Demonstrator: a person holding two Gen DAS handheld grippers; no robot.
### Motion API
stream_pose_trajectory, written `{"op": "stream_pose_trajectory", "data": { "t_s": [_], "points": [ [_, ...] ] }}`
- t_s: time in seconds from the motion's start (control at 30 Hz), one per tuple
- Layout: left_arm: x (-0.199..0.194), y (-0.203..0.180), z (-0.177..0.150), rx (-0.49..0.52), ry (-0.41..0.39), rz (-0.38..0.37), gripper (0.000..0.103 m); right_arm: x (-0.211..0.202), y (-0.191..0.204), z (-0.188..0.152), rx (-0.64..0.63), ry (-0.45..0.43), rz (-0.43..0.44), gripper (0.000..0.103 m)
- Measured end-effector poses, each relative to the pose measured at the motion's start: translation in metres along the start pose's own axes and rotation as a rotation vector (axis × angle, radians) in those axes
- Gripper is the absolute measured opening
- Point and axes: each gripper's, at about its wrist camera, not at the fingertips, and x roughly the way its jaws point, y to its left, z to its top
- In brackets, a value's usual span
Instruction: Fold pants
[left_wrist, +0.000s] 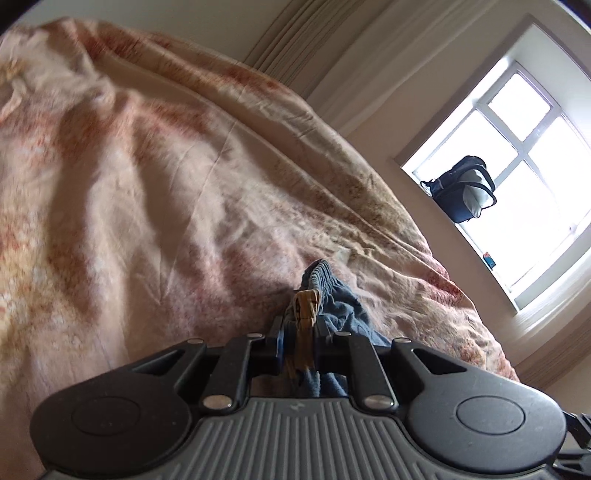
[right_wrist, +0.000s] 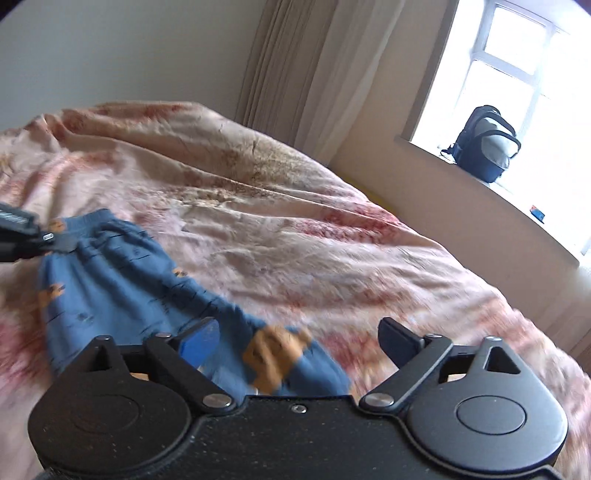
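Pants, blue with orange motifs, lie crumpled on a bed whose wrinkled pink floral bedspread covers the whole surface; the left hand-held gripper is clamped narrow on their elastic waistband; the right hand-held gripper stands wide, its fingers apart above a pant leg, pressing nothing; behind, pale curtains hang beside a bright window, a dark backpack resting on its sill.
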Motion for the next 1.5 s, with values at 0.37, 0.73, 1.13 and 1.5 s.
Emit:
{"op": "stream_pose_trajectory", "data": {
  "t_s": [0.37,0.73,1.13,1.5],
  "points": [
    [-0.028,-0.049,-0.004,0.218,-0.096,-0.001,0.016,-0.076,-0.027,-0.071,0.267,-0.034,0.013,0.102],
    [-0.070,-0.187,-0.045,0.695,-0.189,-0.074,0.016,-0.089,-0.090,-0.093,0.425,-0.163,0.091,0.102],
    [-0.059,-0.303,-0.220,1.133,-0.037,-0.251,0.016,-0.109,-0.198,-0.151,0.849,-0.279,0.057,0.102],
    [-0.046,-0.273,-0.282,1.266,0.024,-0.242,0.063,-0.069,-0.183,-0.156,0.871,-0.108,0.251,0.102]
  ]
}}
